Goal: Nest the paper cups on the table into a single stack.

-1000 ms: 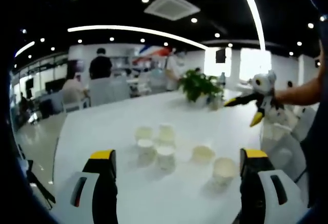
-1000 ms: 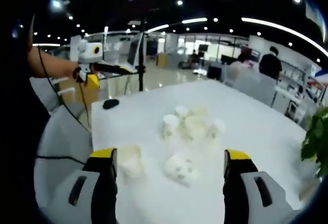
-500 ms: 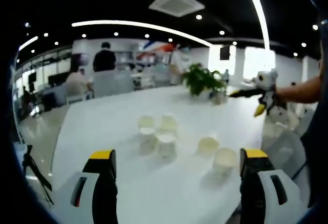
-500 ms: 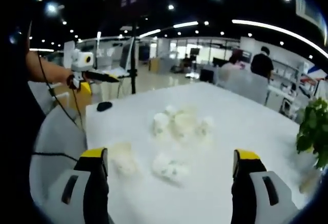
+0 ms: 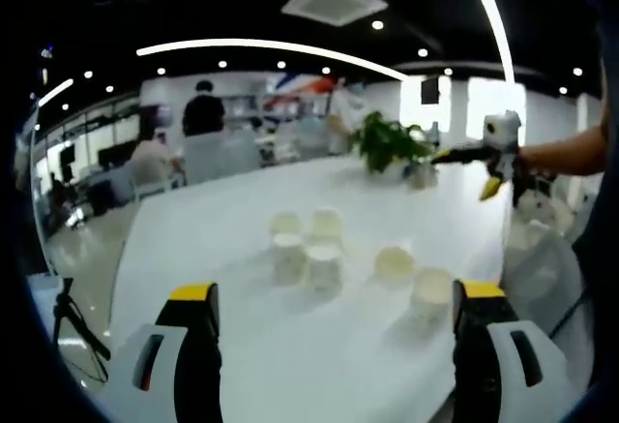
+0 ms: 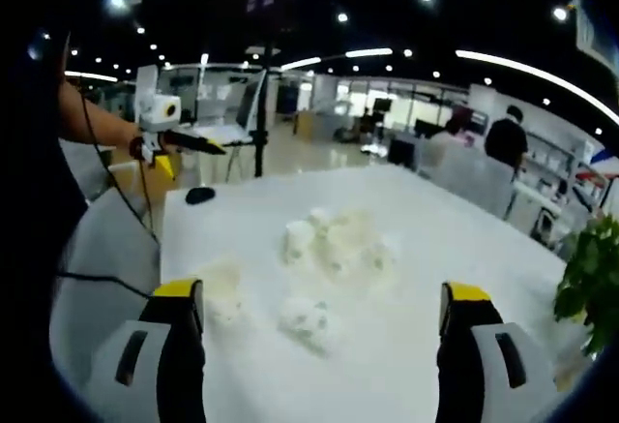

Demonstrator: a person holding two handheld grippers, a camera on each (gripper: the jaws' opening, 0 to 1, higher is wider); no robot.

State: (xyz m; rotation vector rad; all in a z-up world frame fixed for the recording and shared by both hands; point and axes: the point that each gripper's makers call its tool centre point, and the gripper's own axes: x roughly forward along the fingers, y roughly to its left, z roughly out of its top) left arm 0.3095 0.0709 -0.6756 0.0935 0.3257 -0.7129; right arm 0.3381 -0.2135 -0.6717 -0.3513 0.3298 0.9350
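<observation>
Several white paper cups stand on a white table point(image 5: 213, 239). In the left gripper view a cluster of cups point(image 5: 308, 244) sits mid-table, with a cup point(image 5: 395, 264) and another cup point(image 5: 431, 290) to its right. My left gripper point(image 5: 338, 346) is open, short of them. In the right gripper view the cluster point(image 6: 334, 241) looks blurred, with one cup point(image 6: 223, 288) near my left jaw and one cup point(image 6: 306, 319) between the jaws. My right gripper point(image 6: 314, 355) is open with nothing held. The other gripper point(image 5: 488, 152) shows at the right, and the other gripper point(image 6: 164, 123) at the left.
A potted plant point(image 5: 390, 144) stands at the table's far side, and the plant point(image 6: 592, 283) also appears at the right edge. A small black object point(image 6: 198, 196) lies near a table corner. People sit at desks point(image 5: 203, 118) behind. A tripod point(image 5: 73, 321) stands beside the table.
Both views have shifted slightly with my hands. My right gripper's jaws have spread wider. The cups stand where they were.
</observation>
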